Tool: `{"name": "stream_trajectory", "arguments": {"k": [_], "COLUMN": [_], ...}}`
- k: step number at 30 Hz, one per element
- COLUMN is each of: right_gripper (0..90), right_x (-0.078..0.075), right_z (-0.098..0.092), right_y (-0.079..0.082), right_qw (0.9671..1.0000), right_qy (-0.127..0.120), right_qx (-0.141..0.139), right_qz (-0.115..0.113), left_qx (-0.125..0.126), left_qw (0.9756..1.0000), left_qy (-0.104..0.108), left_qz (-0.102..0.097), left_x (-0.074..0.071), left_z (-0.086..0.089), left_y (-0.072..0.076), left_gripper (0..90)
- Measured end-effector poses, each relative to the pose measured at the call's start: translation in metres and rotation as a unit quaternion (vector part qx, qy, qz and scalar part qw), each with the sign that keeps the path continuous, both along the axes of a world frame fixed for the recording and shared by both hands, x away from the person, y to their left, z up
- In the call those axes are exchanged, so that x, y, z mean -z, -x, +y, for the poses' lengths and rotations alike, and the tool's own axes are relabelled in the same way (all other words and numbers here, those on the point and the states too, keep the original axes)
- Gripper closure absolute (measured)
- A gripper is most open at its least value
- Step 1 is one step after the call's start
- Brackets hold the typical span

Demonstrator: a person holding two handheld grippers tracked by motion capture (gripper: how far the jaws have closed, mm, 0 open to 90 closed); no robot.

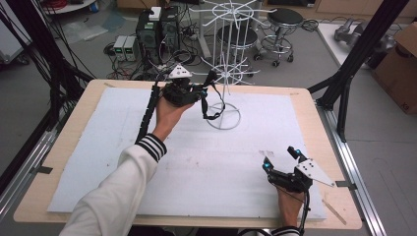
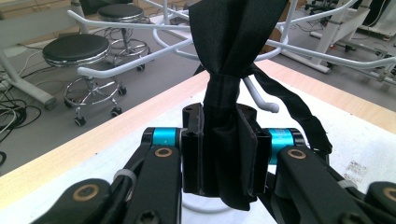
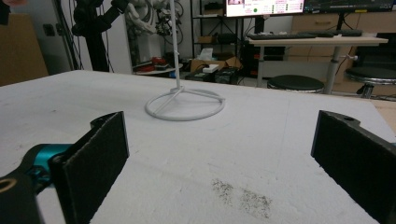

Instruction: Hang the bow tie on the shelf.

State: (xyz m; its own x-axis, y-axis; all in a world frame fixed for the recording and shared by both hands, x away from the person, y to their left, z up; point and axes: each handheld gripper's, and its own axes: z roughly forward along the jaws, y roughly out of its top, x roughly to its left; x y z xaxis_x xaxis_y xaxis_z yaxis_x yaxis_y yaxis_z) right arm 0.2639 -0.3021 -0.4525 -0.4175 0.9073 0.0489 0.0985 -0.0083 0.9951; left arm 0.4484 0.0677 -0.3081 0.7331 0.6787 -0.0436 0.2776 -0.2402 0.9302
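High view: the left gripper (image 1: 206, 83) holds a black strap (image 1: 212, 105) up by the white wire rack (image 1: 225, 73) at twelve o'clock; the right gripper (image 1: 281, 158) rests at four o'clock. Left gripper view: jaws pinch the strap (image 2: 224, 140) tight. Right gripper view: pads (image 3: 95, 154) spread wide above the white mat (image 3: 233, 149), the rack's ring base (image 3: 184, 106) lying ahead.

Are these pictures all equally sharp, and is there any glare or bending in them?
High view: even, soft light, faint shadows, slightly soft, the table edges bowed. Left gripper view: the black strap is sharp up close, the rack's white arms curve from lens distortion. Right gripper view: the near fingers are blurred, the monitor glares.
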Motion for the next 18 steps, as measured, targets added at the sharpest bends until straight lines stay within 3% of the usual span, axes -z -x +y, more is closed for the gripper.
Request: {"name": "stream_trajectory", "arguments": {"k": [6, 10, 14, 16, 18], "right_gripper": [3.0, 3.0, 3.0, 3.0, 3.0], "right_x": [0.0000, 0.0000, 0.0000, 0.0000, 0.0000], "right_z": [-0.0001, -0.0001, -0.0004, -0.0004, -0.0004], "right_y": [-0.0001, -0.0001, -0.0002, -0.0003, -0.0003], "right_qw": [1.0000, 1.0000, 1.0000, 1.0000, 1.0000], "right_qy": [0.001, 0.001, 0.001, 0.001, 0.001], "right_qx": [-0.001, 0.000, -0.001, 0.000, 0.000], "right_qz": [-0.001, -0.001, -0.001, -0.001, -0.001], "left_qx": [-0.001, -0.007, -0.010, -0.004, 0.002], "left_qw": [0.9999, 0.9998, 0.9998, 0.9996, 0.9996], "left_qy": [0.005, 0.005, -0.009, -0.023, -0.024], "left_qz": [0.009, 0.015, 0.017, 0.014, 0.014], "left_x": [0.0011, 0.0015, 0.0017, 0.0018, 0.0028], "left_z": [-0.0007, 0.0003, 0.0002, 0.0001, 0.0014], "left_y": [-0.0003, -0.0013, -0.0004, 0.0012, 0.0044], "left_gripper": [66.4, 52.8, 29.9, 23.7, 21.3]}}
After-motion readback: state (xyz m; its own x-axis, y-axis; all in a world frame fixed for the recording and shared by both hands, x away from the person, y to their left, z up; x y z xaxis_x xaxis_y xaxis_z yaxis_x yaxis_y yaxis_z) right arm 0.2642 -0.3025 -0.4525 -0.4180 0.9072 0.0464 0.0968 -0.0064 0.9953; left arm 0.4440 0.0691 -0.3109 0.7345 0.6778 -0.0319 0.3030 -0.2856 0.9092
